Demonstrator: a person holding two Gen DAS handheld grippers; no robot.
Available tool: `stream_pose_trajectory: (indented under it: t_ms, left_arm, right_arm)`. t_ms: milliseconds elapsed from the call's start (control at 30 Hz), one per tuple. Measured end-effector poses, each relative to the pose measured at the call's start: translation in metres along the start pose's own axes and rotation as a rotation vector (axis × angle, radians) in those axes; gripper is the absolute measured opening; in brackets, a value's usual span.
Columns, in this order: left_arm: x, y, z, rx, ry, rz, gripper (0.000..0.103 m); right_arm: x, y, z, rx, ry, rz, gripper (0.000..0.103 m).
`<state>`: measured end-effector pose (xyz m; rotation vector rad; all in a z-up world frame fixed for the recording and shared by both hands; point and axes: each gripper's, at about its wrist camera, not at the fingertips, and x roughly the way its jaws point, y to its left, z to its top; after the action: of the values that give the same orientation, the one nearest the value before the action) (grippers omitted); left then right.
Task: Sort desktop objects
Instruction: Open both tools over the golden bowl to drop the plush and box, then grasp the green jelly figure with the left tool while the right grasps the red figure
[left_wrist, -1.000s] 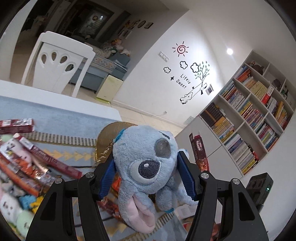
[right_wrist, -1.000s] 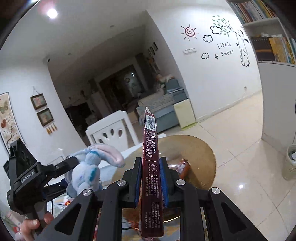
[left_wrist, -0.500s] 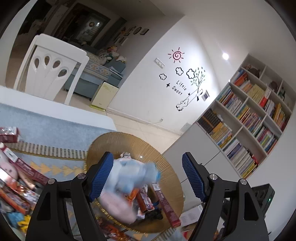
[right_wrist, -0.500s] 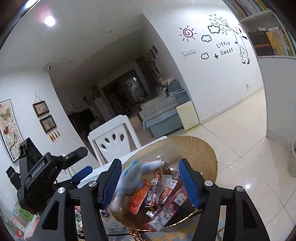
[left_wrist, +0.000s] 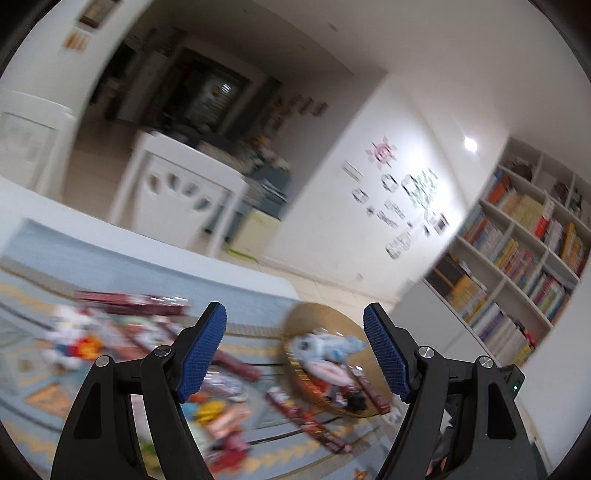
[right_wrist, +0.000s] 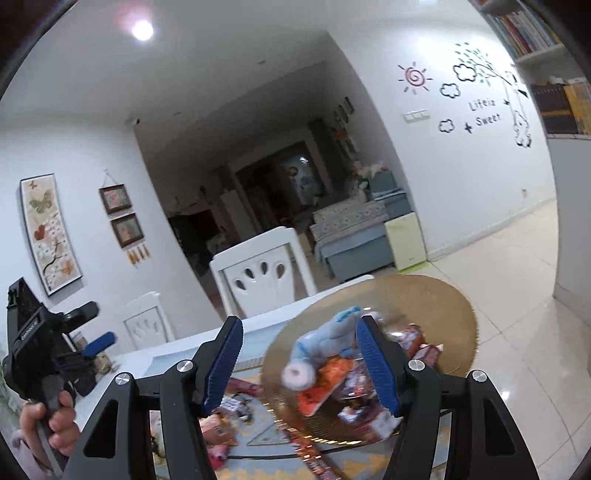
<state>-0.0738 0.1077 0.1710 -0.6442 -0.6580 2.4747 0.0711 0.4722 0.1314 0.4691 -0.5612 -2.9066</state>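
Blue plush toy (right_wrist: 325, 339) lay in the round woven basket (right_wrist: 436, 306) atop snack packets (right_wrist: 325, 387), beyond the right gripper (right_wrist: 299, 363), spread wide and empty, its right fingertip overlapping the toy. Left gripper (left_wrist: 295, 350) likewise wide, empty, clear of the plush toy (left_wrist: 325, 345); view blurred.

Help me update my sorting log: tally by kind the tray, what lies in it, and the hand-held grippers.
Gold tray: 1
Blue plush toy in the tray: 1
Snack packets in the tray: several, too blurred to count
Hand-held grippers, both open and empty: 2 (left hand-held gripper, right hand-held gripper)
Total counted: 4
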Motion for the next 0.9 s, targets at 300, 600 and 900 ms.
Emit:
stream_pose_trajectory:
  t_ms: [300, 600, 900]
  left_arm:
    - [-0.078, 0.091, -0.066, -0.125, 0.050, 0.179, 0.079]
    - [-0.061, 0.090, -0.139, 0.085, 0.254, 0.324, 0.079]
    - [-0.032, 0.074, -0.163, 0.270, 0.409, 0.430, 0.079]
  right_arm:
    - [0.000, 0.055, -0.055, 0.017, 0.163, 0.104, 0.066]
    - [0.042, 0.098, -0.145, -0.154, 0.403, 0.125, 0.066]
    - [0.050, 0.081, -0.149, -0.078, 0.468, 0.132, 0.066]
